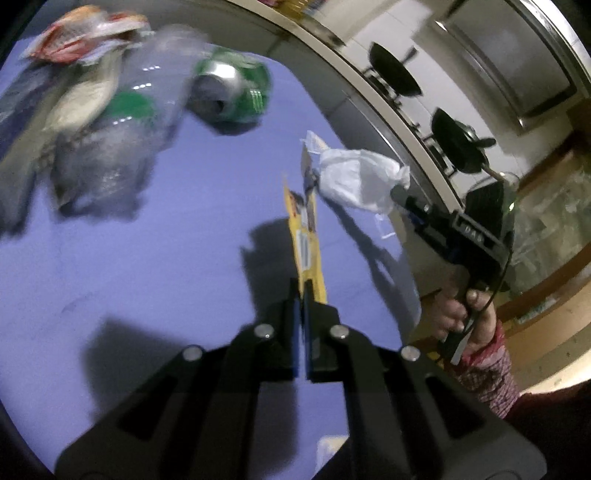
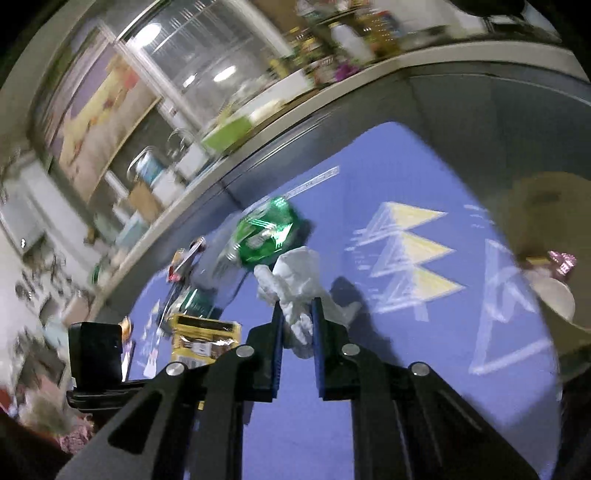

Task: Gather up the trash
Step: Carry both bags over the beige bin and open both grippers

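Note:
In the left wrist view my left gripper (image 1: 303,291) is shut on the lower end of a yellow snack wrapper (image 1: 303,236), which sticks up above the purple-blue tablecloth (image 1: 147,277). My right gripper (image 2: 297,314) is shut on a crumpled white tissue (image 2: 295,280), held off the cloth; the same tissue (image 1: 356,177) shows at the right gripper (image 1: 400,194) in the left view. A dented green can (image 1: 231,90) lies beyond. Beside it is a crushed clear bottle (image 1: 118,133) with a green label. The yellow wrapper (image 2: 205,339) also shows low on the left in the right wrist view.
Blurred snack wrappers (image 1: 85,33) lie at the far left of the cloth. A beige container (image 2: 546,236) with something pink inside stands at the right. A counter edge (image 1: 369,85) and cluttered shelves run behind. A hand in a patterned sleeve (image 1: 480,332) holds the right tool.

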Demonstrator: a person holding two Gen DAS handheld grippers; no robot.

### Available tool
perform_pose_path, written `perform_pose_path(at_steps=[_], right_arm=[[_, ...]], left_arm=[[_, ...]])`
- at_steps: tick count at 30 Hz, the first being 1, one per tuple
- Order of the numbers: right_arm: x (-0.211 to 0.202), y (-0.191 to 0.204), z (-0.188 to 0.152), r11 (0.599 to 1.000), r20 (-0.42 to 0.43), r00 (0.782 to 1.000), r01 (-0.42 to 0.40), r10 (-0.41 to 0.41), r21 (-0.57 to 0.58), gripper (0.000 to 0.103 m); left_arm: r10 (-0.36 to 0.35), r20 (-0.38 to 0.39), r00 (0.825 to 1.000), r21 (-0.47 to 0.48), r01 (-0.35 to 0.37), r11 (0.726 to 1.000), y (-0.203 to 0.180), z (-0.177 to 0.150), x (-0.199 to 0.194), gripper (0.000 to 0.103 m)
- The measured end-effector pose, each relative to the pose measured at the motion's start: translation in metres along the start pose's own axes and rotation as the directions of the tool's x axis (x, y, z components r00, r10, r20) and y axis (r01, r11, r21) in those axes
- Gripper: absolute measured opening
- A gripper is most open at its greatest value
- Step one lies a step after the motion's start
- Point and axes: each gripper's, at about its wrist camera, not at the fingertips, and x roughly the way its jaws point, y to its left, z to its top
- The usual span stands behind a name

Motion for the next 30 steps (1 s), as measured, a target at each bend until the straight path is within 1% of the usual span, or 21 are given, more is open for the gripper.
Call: perform_pose_path(at_steps=[3,6,9,13,16,19,21,23,24,26,27,28,30], right_arm=[[-0.03,-0.032,0.007,0.997,0.078,0.996,0.033,-0.038,0.07,0.01],[-0.054,-0.059,0.007,0.992,0.134,0.989,0.044,-0.06,0.121,0.01],[-0.075,-0.082,0.01,0.986,0.189,0.978,0.056,-0.085,0.157,0.01],[-0.101,-0.117,0.017,0.977,0.256,0.959,0.07,-0.121,0.2,0.01],[-0.112,-0.14,0.021,0.969,0.285,0.946,0.089,-0.155,0.231,0.01],[-0.114,-0.158,0.023,0.961,0.293,0.939,0.105,-0.18,0.255,0.01],[-0.111,-0.169,0.025,0.956,0.277,0.939,0.128,-0.203,0.264,0.01],[-0.103,-0.181,0.025,0.948,0.252,0.944,0.136,-0.212,0.287,0.012],[-0.098,-0.19,0.024,0.938,0.246,0.947,0.121,-0.207,0.324,0.015],[-0.094,-0.206,0.02,0.911,0.241,0.949,0.094,-0.205,0.402,0.036],[-0.093,-0.213,0.018,0.9,0.248,0.949,0.073,-0.195,0.429,0.06],[-0.093,-0.219,0.015,0.887,0.266,0.947,0.042,-0.183,0.459,0.075],[-0.096,-0.224,0.012,0.88,0.29,0.94,0.02,-0.179,0.475,0.077]], left_arm=[[-0.018,-0.023,1.0,0.048,0.019,0.999,-0.023,0.02,0.025,0.002],[-0.024,-0.058,0.998,0.078,0.028,0.997,-0.044,0.037,0.054,0.002],[-0.024,-0.088,0.996,0.102,0.033,0.994,-0.063,0.053,0.08,0.002],[-0.045,-0.102,0.994,0.123,0.058,0.991,-0.091,0.078,0.107,0.002],[-0.057,-0.105,0.993,0.163,0.074,0.984,-0.117,0.098,0.128,0.002],[-0.06,-0.112,0.992,0.22,0.083,0.972,-0.148,0.117,0.156,0.002],[-0.052,-0.113,0.992,0.243,0.079,0.967,-0.162,0.128,0.175,0.002],[-0.019,-0.107,0.994,0.262,0.047,0.964,-0.175,0.137,0.199,0.002],[0.019,-0.105,0.994,0.27,0.01,0.963,-0.18,0.141,0.215,0.002],[0.067,-0.135,0.989,0.267,-0.029,0.963,-0.183,0.146,0.245,0.007],[0.098,-0.166,0.981,0.261,-0.052,0.964,-0.182,0.147,0.263,0.018],[0.12,-0.182,0.976,0.254,-0.071,0.964,-0.181,0.147,0.274,0.026],[0.14,-0.191,0.972,0.24,-0.092,0.966,-0.178,0.145,0.284,0.029]])
